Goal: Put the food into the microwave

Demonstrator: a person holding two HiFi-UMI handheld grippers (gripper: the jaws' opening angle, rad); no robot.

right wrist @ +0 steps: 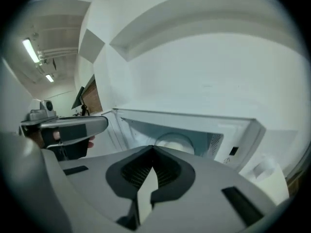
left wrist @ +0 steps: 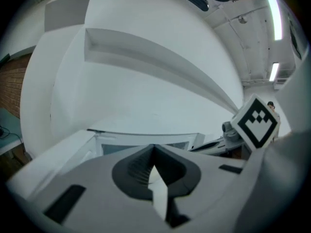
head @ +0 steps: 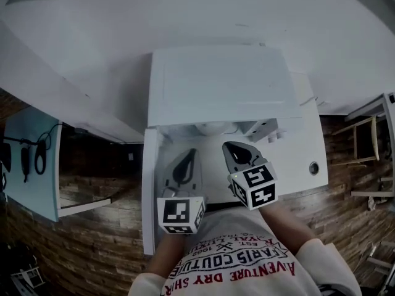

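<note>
Facing microwave (head: 216, 85), left gripper (head: 190, 156) and right gripper (head: 233, 148) fingers pressed together; shirt (head: 247, 276): "PARIS COUTURE"

I wear a pale long-sleeved shirt (head: 247, 251) with red lettering across the chest. Just beyond the shirt, my left gripper (head: 187, 160) and right gripper (head: 233, 150) are smooth grey shells with dark ribbed pads (left wrist: 133, 171). Each carries a white cube (head: 180, 214) printed with black square markers.

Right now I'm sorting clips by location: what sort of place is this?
Probably a kitchen mock-up in a workshop: open white box-shaped microwave, round white dish inside it, long ceiling strip lights.
</note>
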